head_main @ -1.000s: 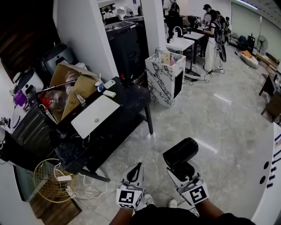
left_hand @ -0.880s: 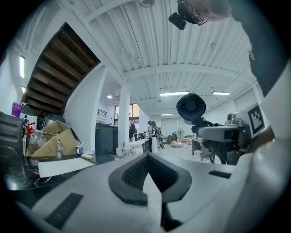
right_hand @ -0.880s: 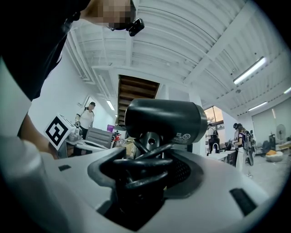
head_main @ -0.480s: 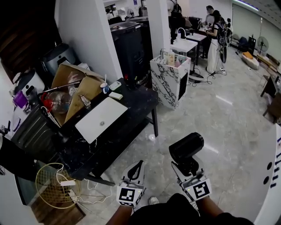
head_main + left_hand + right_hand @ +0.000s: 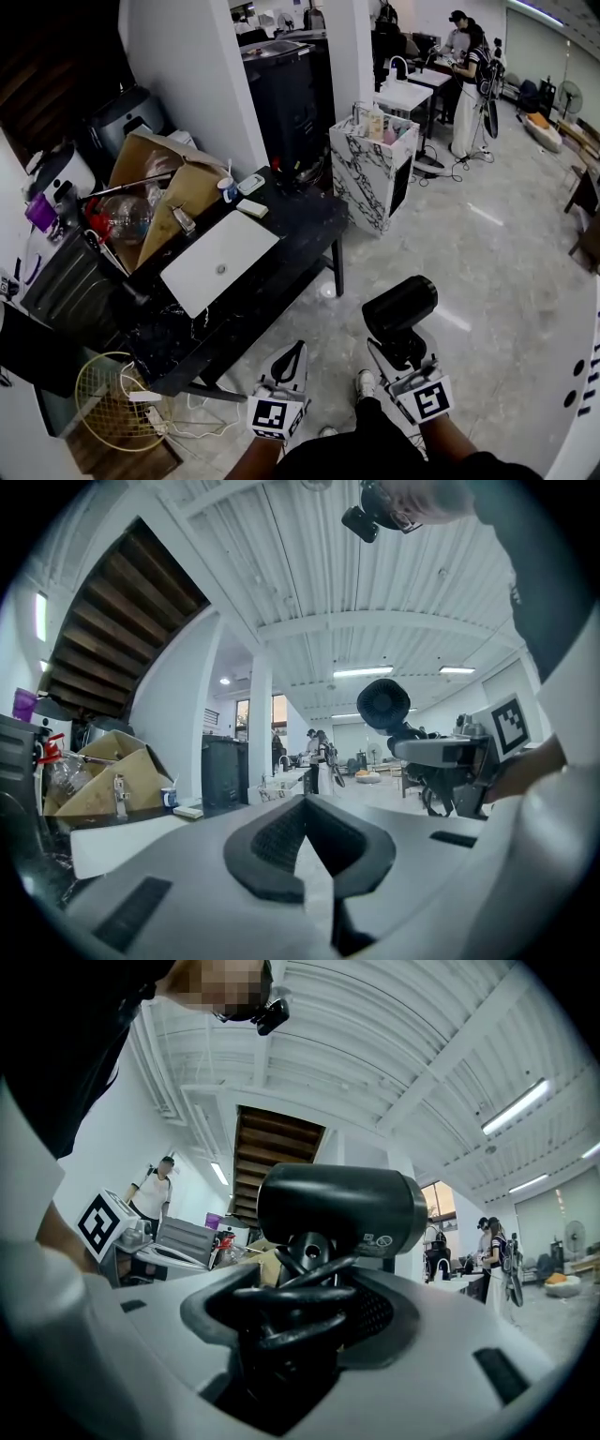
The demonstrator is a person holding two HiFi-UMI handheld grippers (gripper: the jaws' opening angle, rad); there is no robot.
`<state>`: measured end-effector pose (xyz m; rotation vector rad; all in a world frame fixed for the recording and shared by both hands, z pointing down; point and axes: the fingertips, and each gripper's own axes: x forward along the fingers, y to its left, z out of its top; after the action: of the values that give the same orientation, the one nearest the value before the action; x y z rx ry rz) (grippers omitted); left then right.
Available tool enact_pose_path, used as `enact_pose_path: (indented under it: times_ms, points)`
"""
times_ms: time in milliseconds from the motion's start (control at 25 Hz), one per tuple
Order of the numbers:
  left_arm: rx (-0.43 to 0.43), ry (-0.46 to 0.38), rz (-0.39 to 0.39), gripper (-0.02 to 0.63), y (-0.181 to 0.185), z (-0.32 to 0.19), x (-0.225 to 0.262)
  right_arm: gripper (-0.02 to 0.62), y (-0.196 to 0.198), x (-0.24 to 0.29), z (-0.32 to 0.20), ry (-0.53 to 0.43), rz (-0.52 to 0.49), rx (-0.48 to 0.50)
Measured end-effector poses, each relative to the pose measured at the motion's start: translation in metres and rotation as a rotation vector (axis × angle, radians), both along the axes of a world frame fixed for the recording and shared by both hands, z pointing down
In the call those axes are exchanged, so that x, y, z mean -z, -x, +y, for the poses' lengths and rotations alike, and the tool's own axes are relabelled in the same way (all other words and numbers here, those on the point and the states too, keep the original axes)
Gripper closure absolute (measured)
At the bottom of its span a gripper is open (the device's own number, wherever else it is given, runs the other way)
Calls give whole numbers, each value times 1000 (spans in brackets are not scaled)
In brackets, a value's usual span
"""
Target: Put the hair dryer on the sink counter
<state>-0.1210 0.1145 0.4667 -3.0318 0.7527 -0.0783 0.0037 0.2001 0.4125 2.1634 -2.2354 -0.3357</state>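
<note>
A black hair dryer (image 5: 400, 307) stands upright in my right gripper (image 5: 397, 351), low in the head view, over the marble floor. In the right gripper view the jaws are shut on the hair dryer's (image 5: 342, 1208) handle, with its coiled black cord (image 5: 291, 1302) bunched between them. My left gripper (image 5: 289, 359) is beside it on the left, shut and empty; in its own view the black pads (image 5: 309, 841) meet. The hair dryer (image 5: 382, 704) shows there too. A marble-patterned sink counter (image 5: 372, 161) with a faucet and bottles stands ahead, past the black table.
A black table (image 5: 246, 272) at left carries a closed white laptop (image 5: 218, 262), a cardboard box (image 5: 155, 192) and clutter. A wire fan guard (image 5: 114, 401) and cables lie on the floor beneath. People stand at the far right (image 5: 471, 80).
The view has shifted forward: the table and the sink counter have drifted right and nearer. Both grippers keep their places and their grip.
</note>
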Motion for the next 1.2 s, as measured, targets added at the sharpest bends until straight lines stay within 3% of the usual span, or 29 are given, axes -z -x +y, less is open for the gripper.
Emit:
enact_pose_path:
  times_ms: [720, 1200]
  points:
    - [164, 9, -31, 612, -112, -123, 1, 339, -125, -2, -140, 31, -11, 159]
    - [300, 19, -33, 612, -134, -177, -3, 339, -161, -7, -217, 47, -32, 280]
